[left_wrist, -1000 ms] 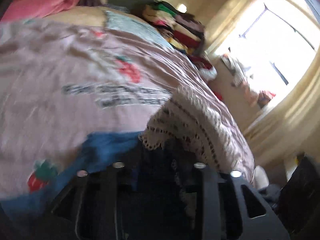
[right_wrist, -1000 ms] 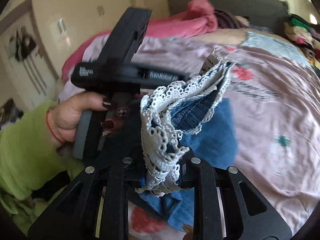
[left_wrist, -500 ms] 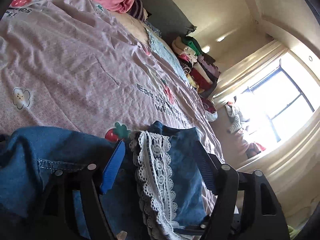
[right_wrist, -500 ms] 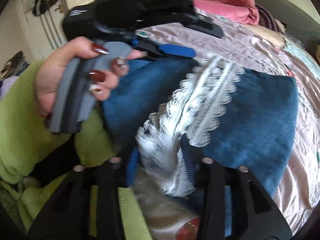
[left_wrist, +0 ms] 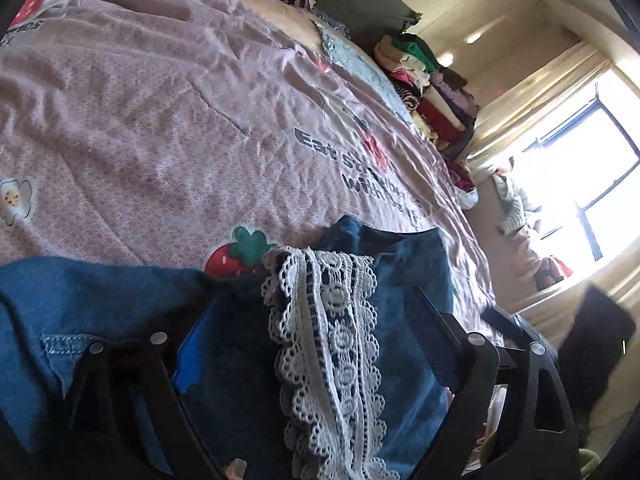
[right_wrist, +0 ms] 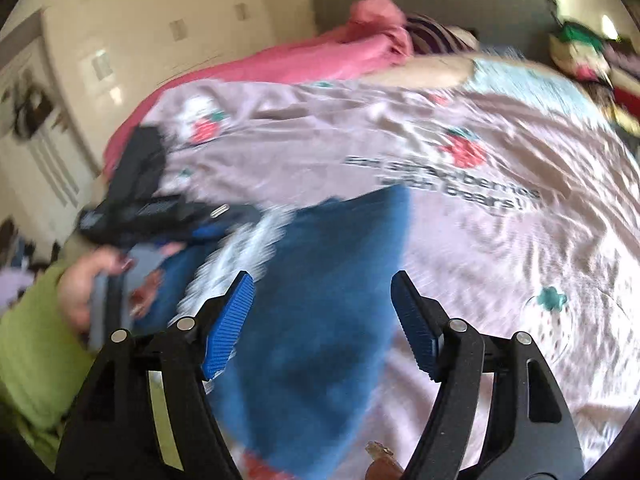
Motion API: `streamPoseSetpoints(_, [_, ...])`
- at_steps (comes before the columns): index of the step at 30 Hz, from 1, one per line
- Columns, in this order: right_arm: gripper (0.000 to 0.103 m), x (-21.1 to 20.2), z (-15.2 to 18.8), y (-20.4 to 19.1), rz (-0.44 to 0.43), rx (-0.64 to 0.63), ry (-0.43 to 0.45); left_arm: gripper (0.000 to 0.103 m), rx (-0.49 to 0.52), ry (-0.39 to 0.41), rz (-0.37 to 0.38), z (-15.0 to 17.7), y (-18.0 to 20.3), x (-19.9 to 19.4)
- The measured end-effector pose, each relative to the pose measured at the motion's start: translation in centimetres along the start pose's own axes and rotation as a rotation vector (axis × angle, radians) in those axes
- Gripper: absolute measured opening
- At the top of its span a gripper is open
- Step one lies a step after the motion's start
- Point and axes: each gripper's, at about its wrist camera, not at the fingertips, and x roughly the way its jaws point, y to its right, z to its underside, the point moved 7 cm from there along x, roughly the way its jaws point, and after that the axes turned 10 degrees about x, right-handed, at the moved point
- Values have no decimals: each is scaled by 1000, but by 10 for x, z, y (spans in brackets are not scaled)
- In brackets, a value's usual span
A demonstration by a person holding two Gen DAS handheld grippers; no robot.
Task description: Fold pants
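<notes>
My left gripper (left_wrist: 304,364) points down over the pants (left_wrist: 404,280), its fingers (left_wrist: 448,332) standing wide and opening further; the lace trim (left_wrist: 332,320) and the folded denim lie between them but nothing presses on the cloth, so I judge this a release made to leave the fold lying flat. My right gripper (right_wrist: 322,320) is likewise opening, its two blue ribbed fingers (right_wrist: 230,324) apart above the denim and holding nothing; the view is blurred, and I cannot tell whether the tips touch the fabric. The pants rest on the bed (left_wrist: 160,140), at its near edge, doubled over with the lace band uppermost, which suggests one fold is done and the next grasp is not yet taken. In the right view the hand (right_wrist: 86,288) in a green sleeve (right_wrist: 36,344) grips the left tool beside the garment. Count: one pair of pants, one lace band visible, two grippers with two fingers each. Farther off, one pink blanket (right_wrist: 320,56) lies bunched at the headboard, and one stack of folded clothes (left_wrist: 432,88) sits along the far side near one bright window (left_wrist: 584,184).
</notes>
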Motion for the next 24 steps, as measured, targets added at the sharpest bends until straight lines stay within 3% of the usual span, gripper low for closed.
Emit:
streamPoseSetpoints(1, [64,11,-10,10,-10,37,-15,83,-2,-4,-7,-1,0,2])
streamPoseSetpoints(3, [64,28,-21,21,-23,72,-38,57,-12,-5,-17,-3,-1,4])
streamPoseSetpoints(4, [64,39,-25,28,-27,88,-53,32,-23,-3,-18,-3,-1,4])
streamPoseSetpoints(7, [64,70,-26,41,-84,153,-132,27,-20,13,-31,-4,1,1])
streamPoseSetpoints(8, [51,77,-25,41,-100,160,-154,25,-17,19,-32,-4,3,-1])
streamPoseSetpoints(9, [15,81,-22,38,-135,150,-179,24,-5,32,-32,-6,7,-4])
streamPoseSetpoints(10, [8,81,-20,35,-138,128,-175,22,12,38,-37,-8,11,-7])
streamPoseSetpoints(13, [8,73,-20,43,-85,113,-128,22,72,40,-78,-14,18,-6])
streamPoseSetpoints(19, [14,91,-13,58,-19,119,-128,22,82,-8,-144,-6,8,13])
streamPoseSetpoints(24, [45,67,-20,59,47,92,-67,28,85,11,-148,-4,8,1])
